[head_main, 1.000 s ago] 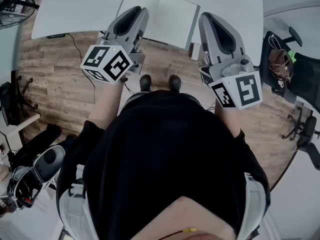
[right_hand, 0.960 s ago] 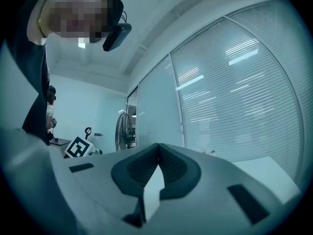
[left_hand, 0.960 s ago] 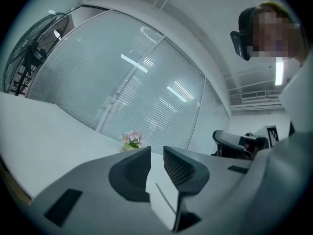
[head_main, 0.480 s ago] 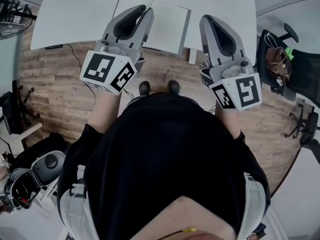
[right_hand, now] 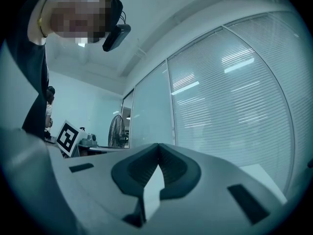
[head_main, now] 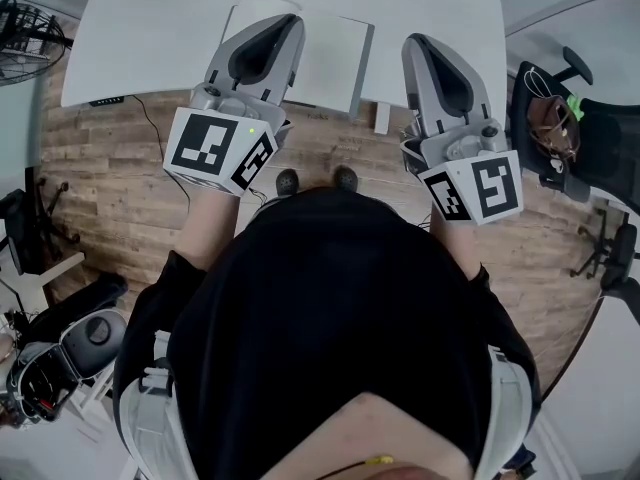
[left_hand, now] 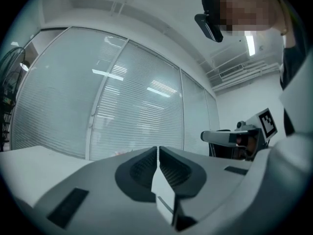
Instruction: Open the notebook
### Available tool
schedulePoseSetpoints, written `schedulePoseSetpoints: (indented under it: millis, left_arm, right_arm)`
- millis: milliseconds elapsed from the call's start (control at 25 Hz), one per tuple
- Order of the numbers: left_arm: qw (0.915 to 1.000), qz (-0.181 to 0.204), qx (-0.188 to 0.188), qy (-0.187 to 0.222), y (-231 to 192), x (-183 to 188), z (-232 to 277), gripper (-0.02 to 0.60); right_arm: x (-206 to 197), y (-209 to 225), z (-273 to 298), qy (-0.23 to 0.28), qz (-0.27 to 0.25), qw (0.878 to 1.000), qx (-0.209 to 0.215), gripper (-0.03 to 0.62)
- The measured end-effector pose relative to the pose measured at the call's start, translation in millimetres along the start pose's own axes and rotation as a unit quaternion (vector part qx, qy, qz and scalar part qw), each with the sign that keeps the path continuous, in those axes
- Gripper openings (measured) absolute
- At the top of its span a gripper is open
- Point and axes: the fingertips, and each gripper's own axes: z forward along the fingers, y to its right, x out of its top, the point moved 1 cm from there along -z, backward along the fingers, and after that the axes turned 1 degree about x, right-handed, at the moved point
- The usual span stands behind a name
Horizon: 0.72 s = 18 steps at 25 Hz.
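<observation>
notebook (head_main: 332,53) lies open, blank white pages up, at the near edge of the white tabletop (head_main: 140,28). left gripper (head_main: 287,23) overlaps its left page in the head view; its jaws have just been closing and now meet, with nothing between them. right gripper (head_main: 417,43) is just right of the notebook, jaws clenched on nothing. each gripper's cube (head_main: 218,150) bears black-and-white square markers.

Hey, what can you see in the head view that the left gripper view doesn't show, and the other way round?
Head view only: the open notebook and the wooden floor. Left gripper view only: window blinds, and the jaws of the left gripper, which have just been closing and now meet with nothing between them. Both: the two grippers, including the right gripper.
</observation>
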Motion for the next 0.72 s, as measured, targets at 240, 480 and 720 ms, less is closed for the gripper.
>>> schedulePoseSetpoints:
  millis: [240,480,720]
  left_arm:
    - [1.0000,0.003,-0.001,-0.006,3.5,-3.9,-1.2,0.012]
    - [1.0000,-0.002,-0.005,-0.004,4.9,-4.3,-2.0,0.011]
    - [1.0000,-0.002,-0.008,-0.001,6.2,-3.6,-4.1,0.011]
  right_arm:
    - [1.1,-2.5,-3.1,-0.001,-0.002,1.000,0.000,0.005]
    - [1.4,-4.2,-5.6,-0.001,-0.004,1.000,-0.003,0.005]
    - [-0.1,-4.6,-7.0,-0.002,-0.003,1.000,-0.010,0.005]
